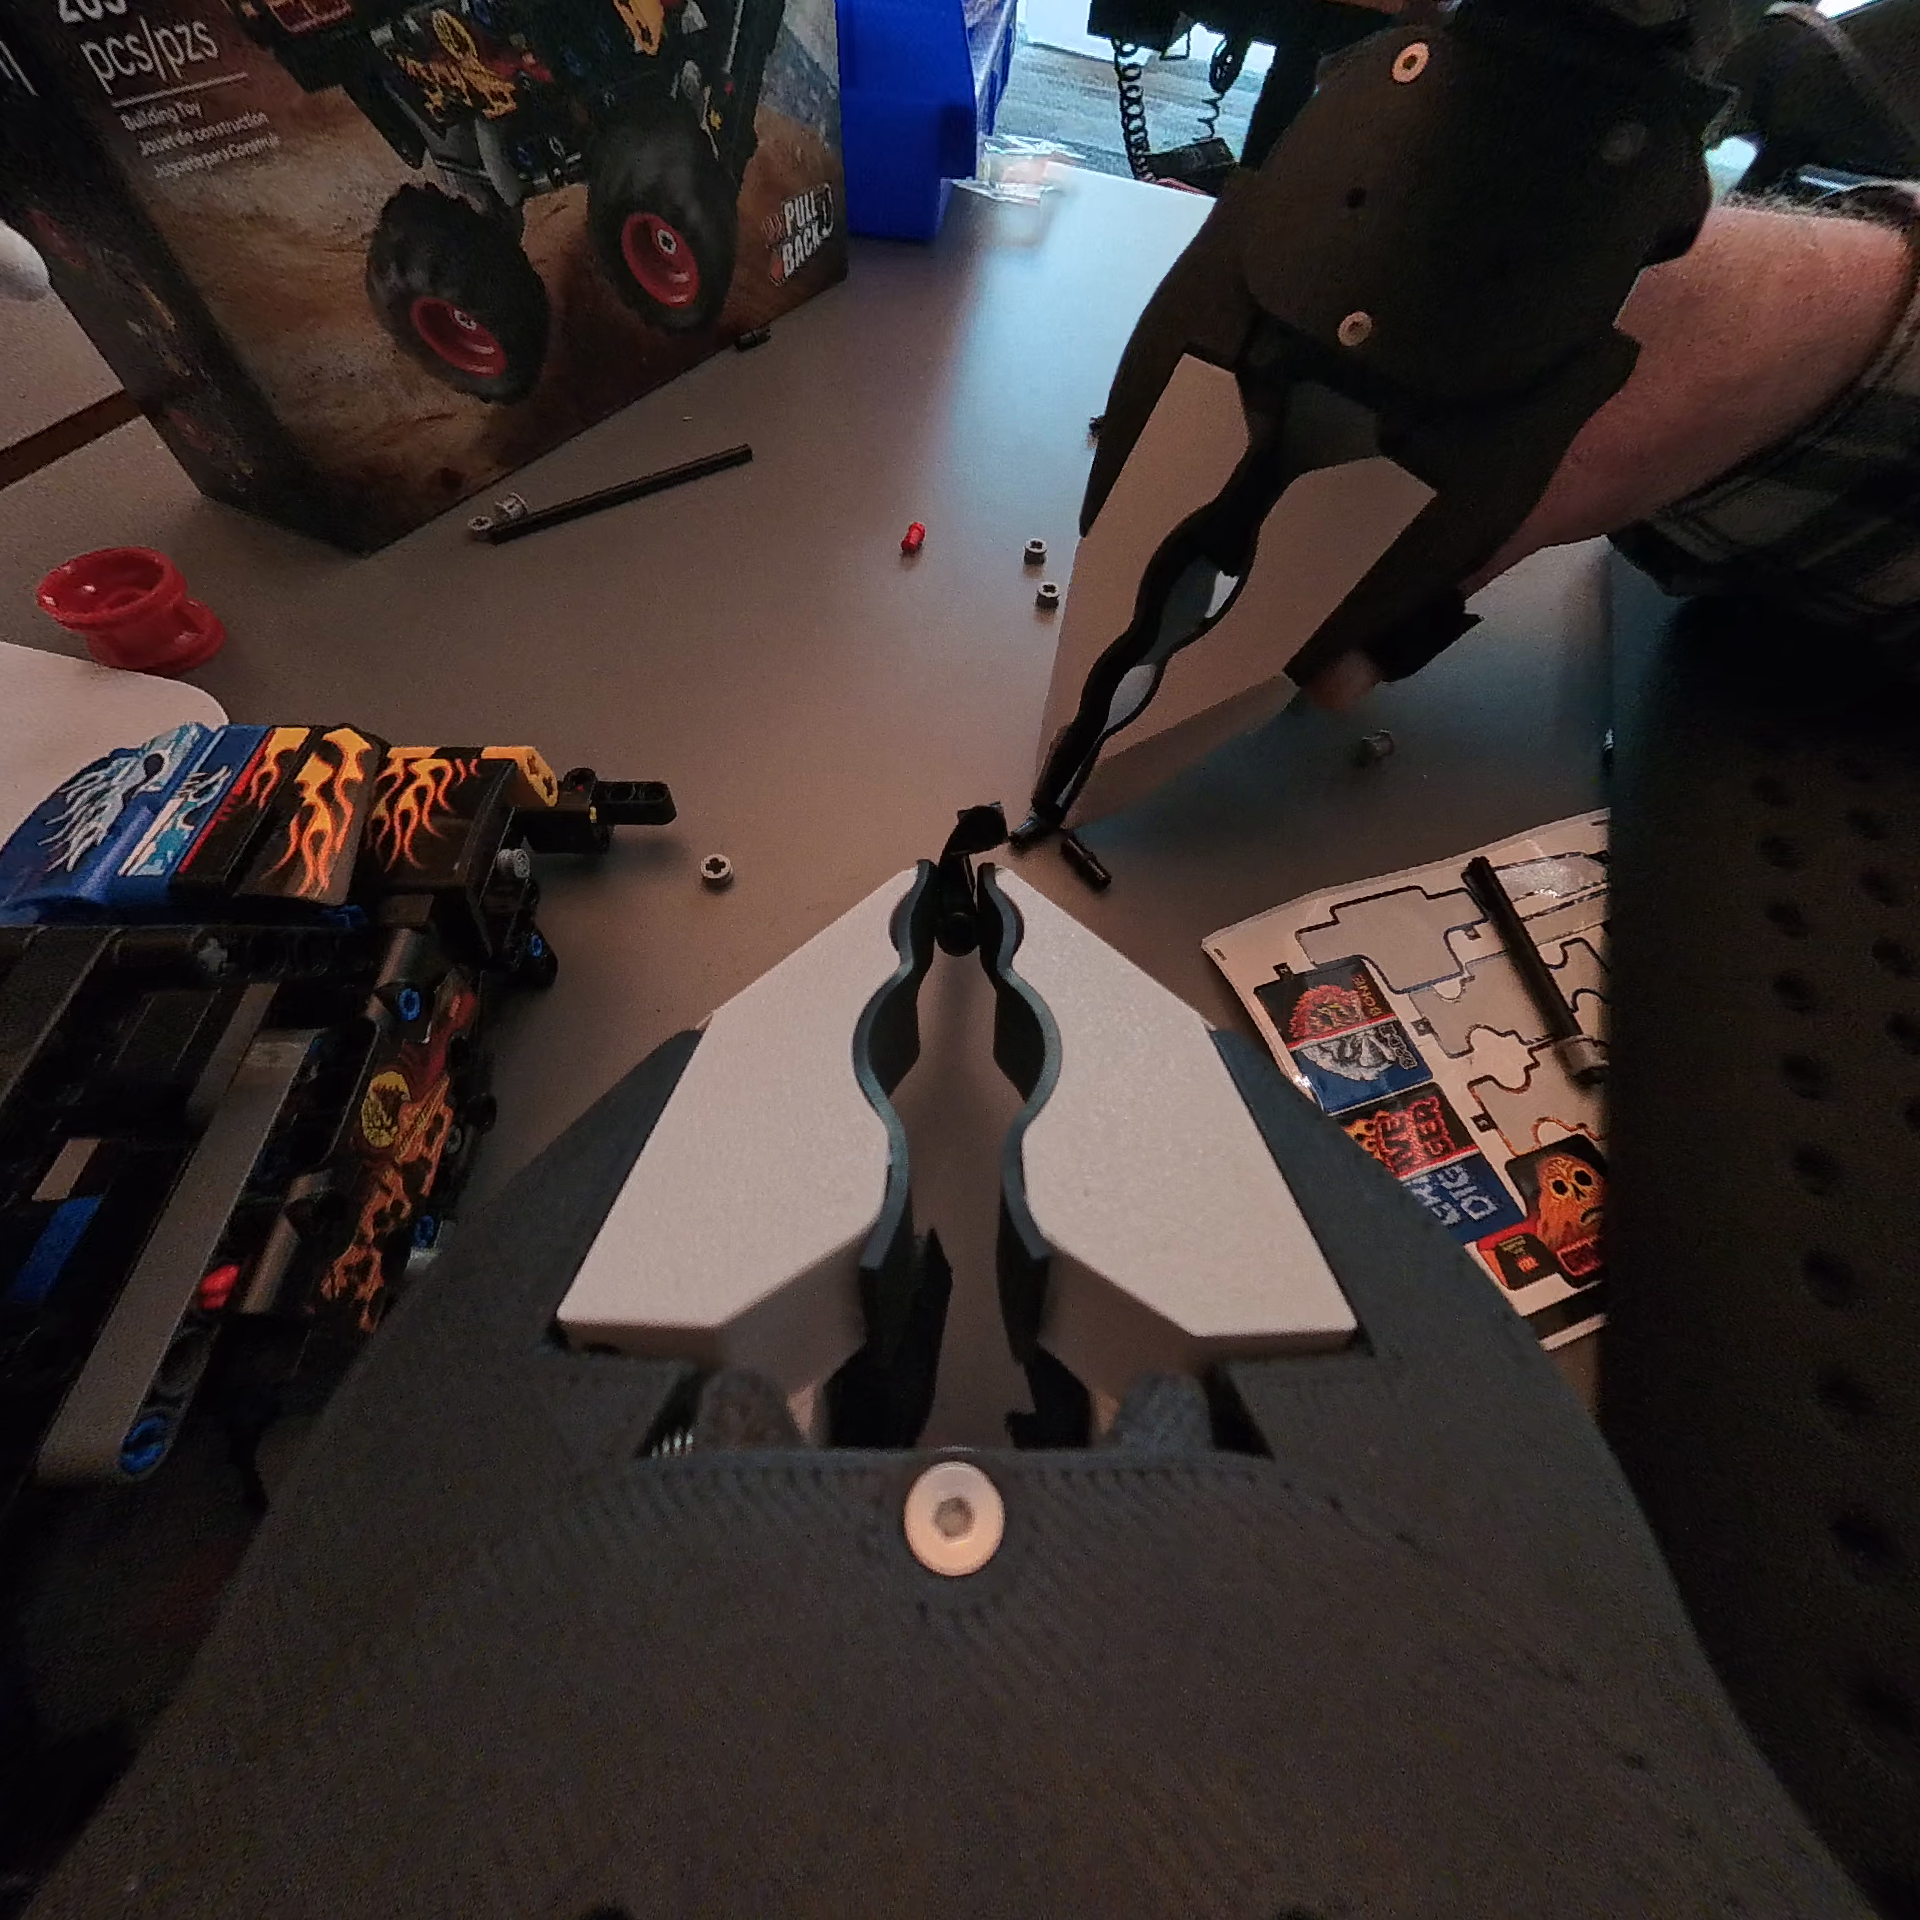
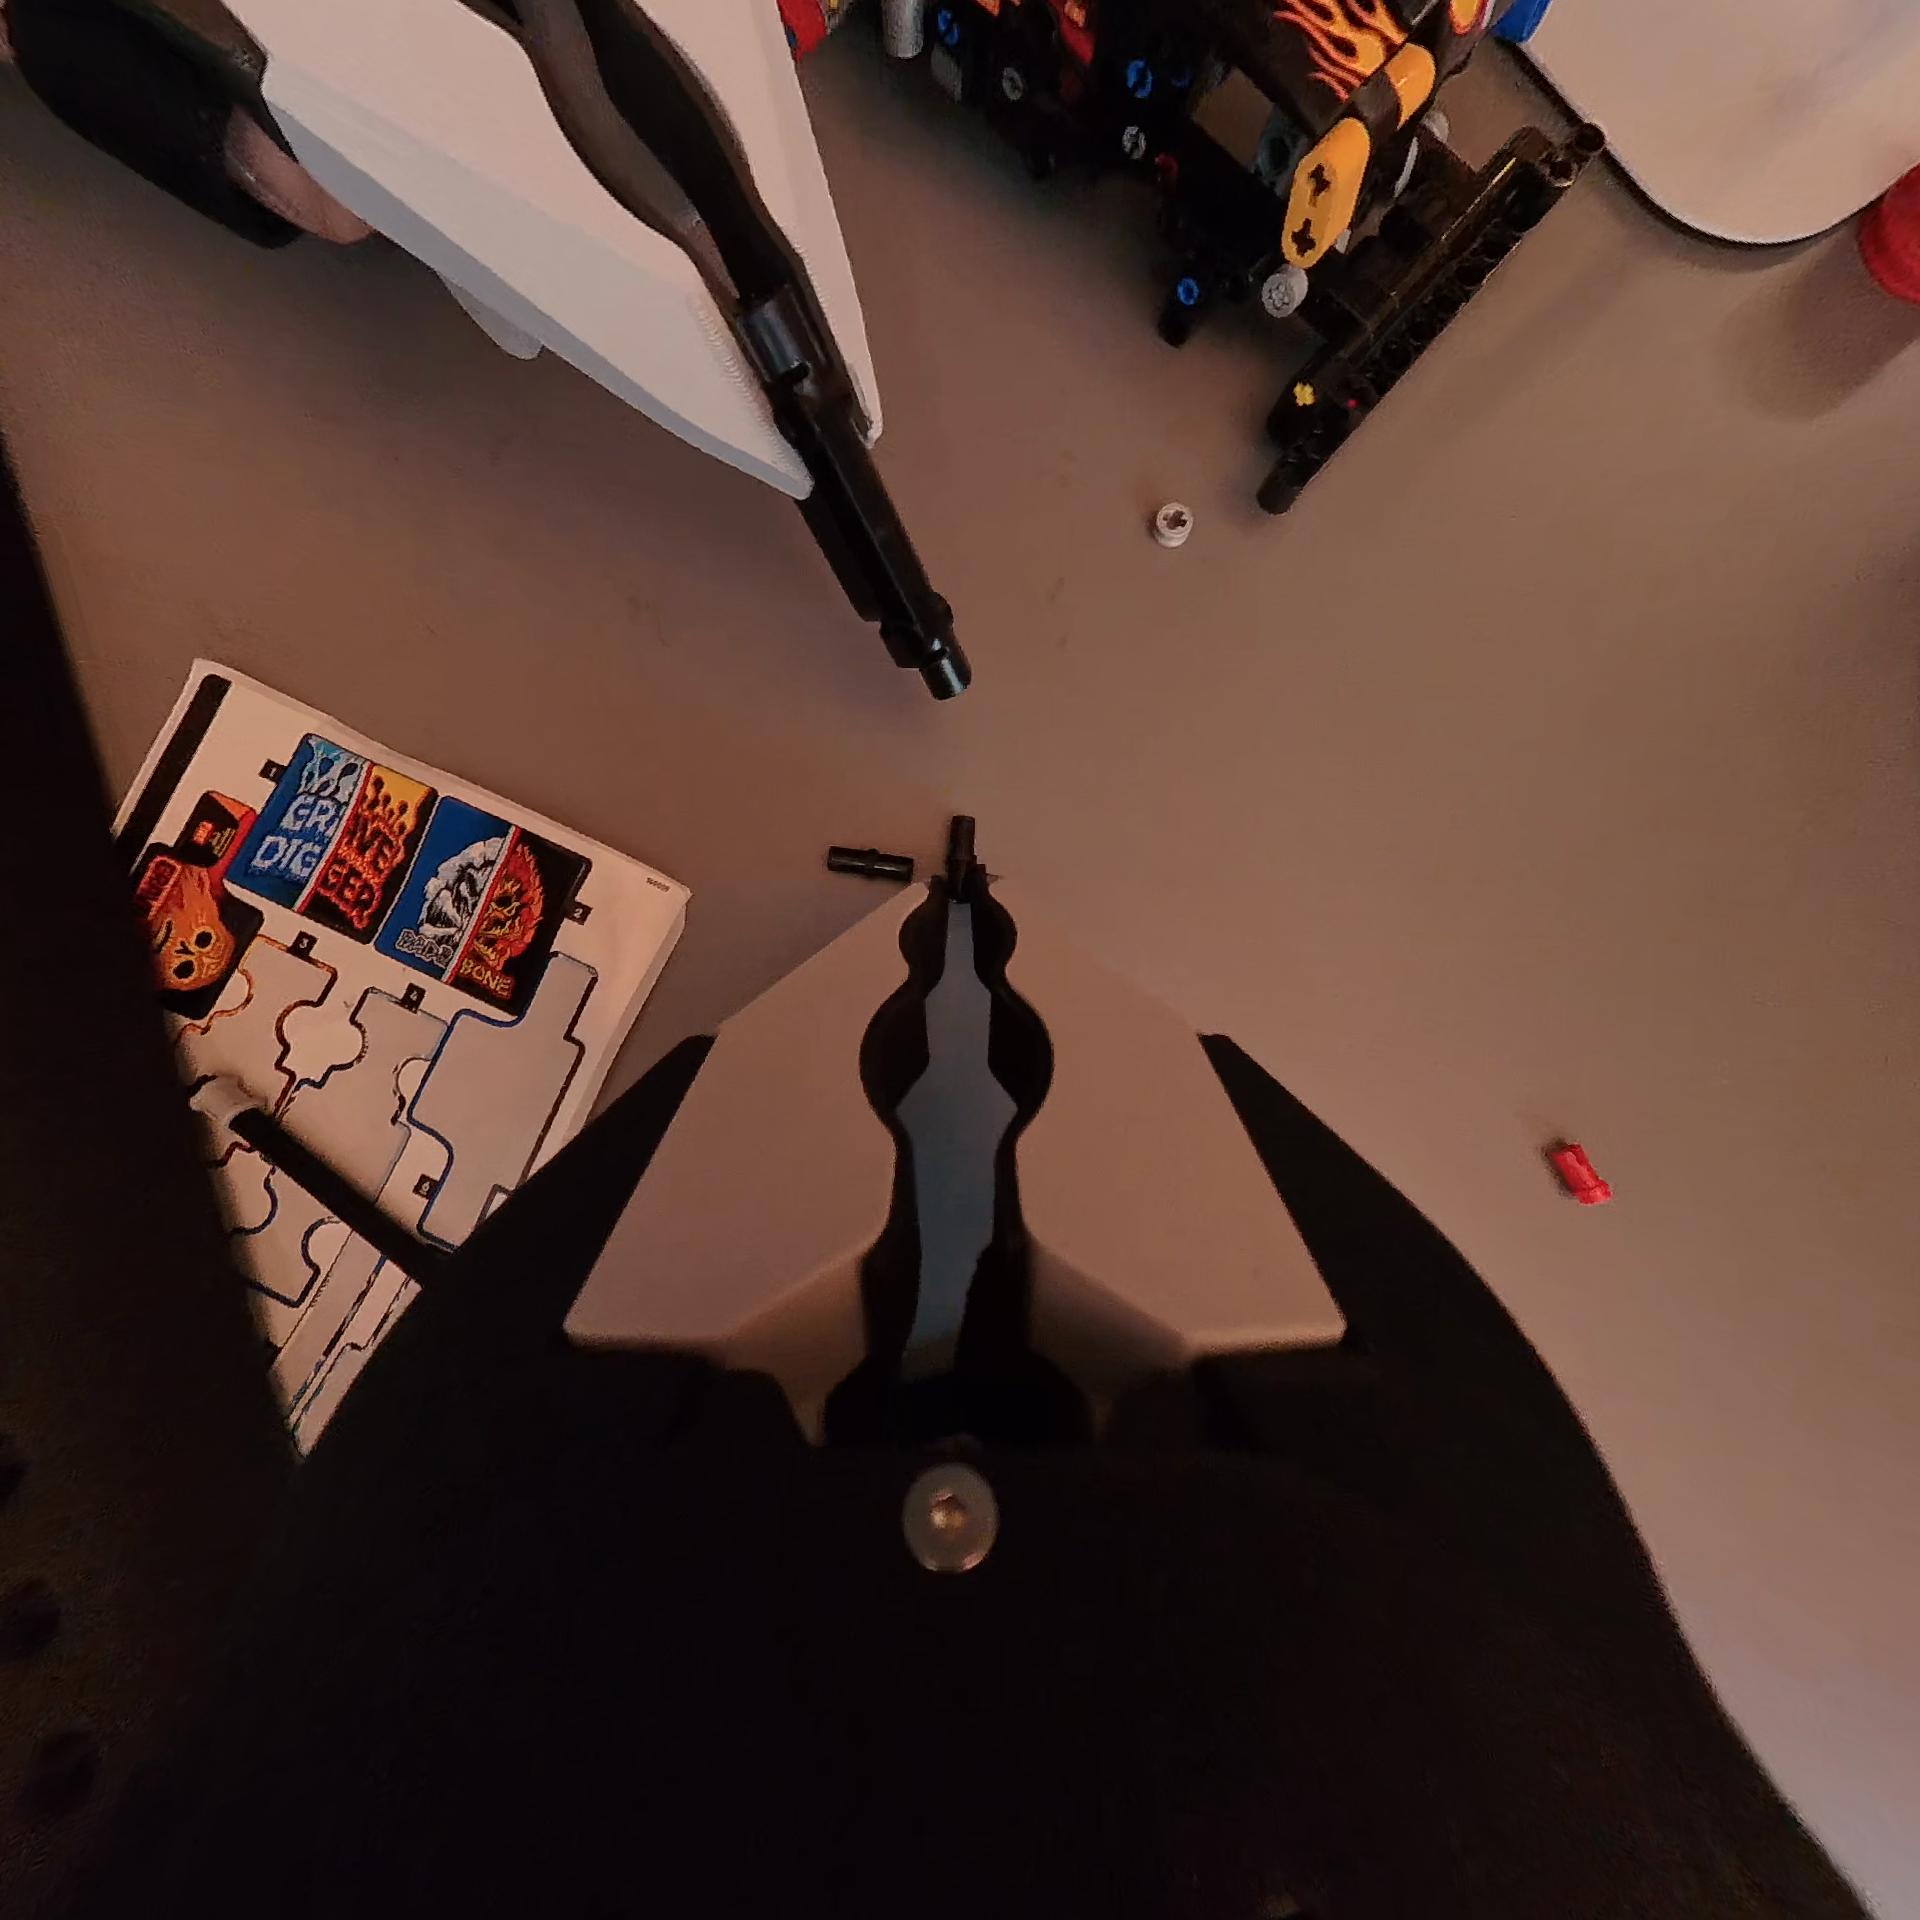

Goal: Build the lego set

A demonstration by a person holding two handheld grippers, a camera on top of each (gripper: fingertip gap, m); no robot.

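Left gripper: your left gripper (image 1: 958,894) had its fingers drawn narrow around a long black plastic connector piece (image 1: 961,883), which poked out past the tips.
Right gripper: your right gripper (image 2: 961,883) had its fingers pressed nearly together on a short black pin (image 2: 961,844), just above the grey tabletop (image 2: 1351,831).
Loose pin: a second short black pin (image 2: 871,862) lay just left of that tip.
Model: the partly built black, blue and flame-patterned truck (image 1: 260,987) sat at your near left.
Containers: the printed cardboard set box (image 1: 416,229) stood far left, its contents unseen; a blue plastic bin (image 1: 904,114) stood behind it, contents also hidden.
Sticker sheet: the white sticker sheet (image 1: 1434,1060) lay near right with a black axle (image 1: 1527,956) across it.
Open room: bare table lay between truck and sheet, dotted with a grey bushing (image 1: 717,868) and a red pin (image 1: 912,536).
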